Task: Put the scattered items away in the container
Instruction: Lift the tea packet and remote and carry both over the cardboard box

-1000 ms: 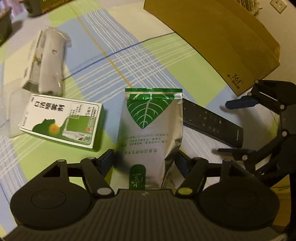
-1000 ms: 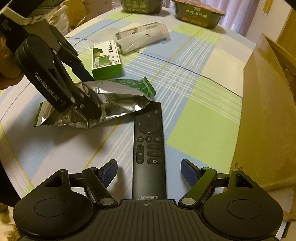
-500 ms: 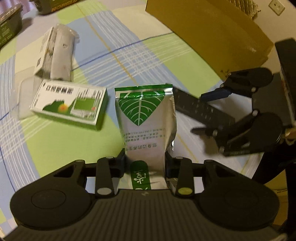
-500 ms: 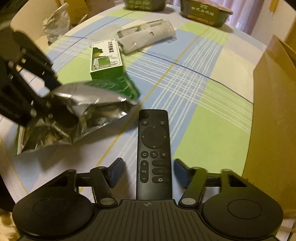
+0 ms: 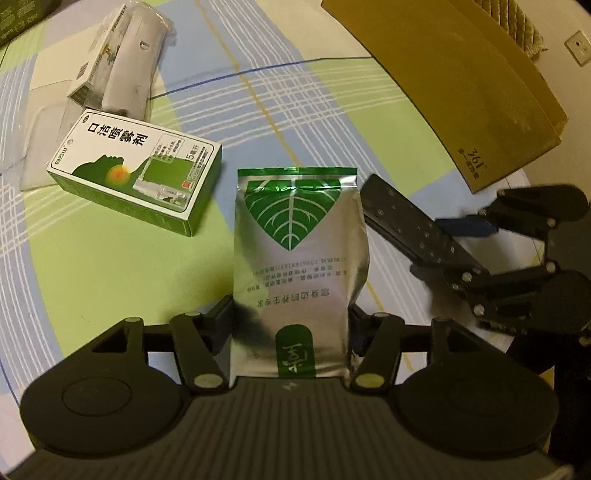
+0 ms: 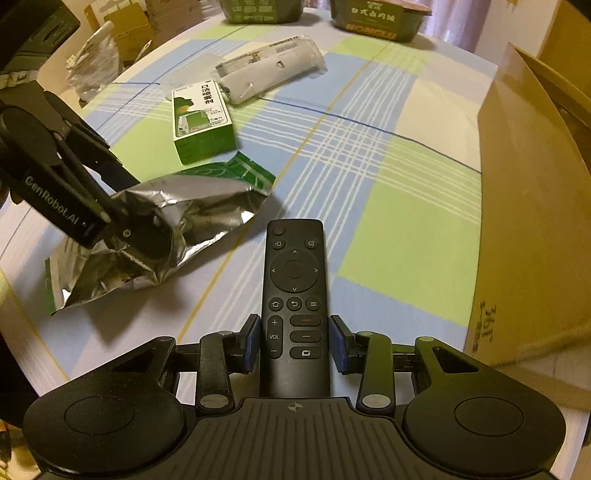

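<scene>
A silver foil pouch (image 5: pixel 299 258) with a green leaf print lies along my left gripper (image 5: pixel 291 325), which is shut on its near end. From the right wrist view the pouch (image 6: pixel 192 206) is crumpled where the left gripper (image 6: pixel 136 236) pinches it. A black remote (image 6: pixel 294 280) sits between the blue pads of my right gripper (image 6: pixel 295 343), which is shut on its lower half. In the left wrist view the remote (image 5: pixel 413 229) slants up off the cloth in the right gripper (image 5: pixel 452 251). The brown cardboard box (image 6: pixel 532 221) stands at the right.
A green and white spray box (image 5: pixel 136 177) and a white item in a clear wrapper (image 5: pixel 122 62) lie on the checked tablecloth (image 6: pixel 369 166) beyond the pouch. Two noodle bowls (image 6: pixel 376 18) stand at the far edge. The cardboard box wall (image 5: pixel 461 81) rises at the far right.
My left gripper has shut on the pouch and drawn it nearer. My right gripper has shut on the remote, which now tilts up off the cloth.
</scene>
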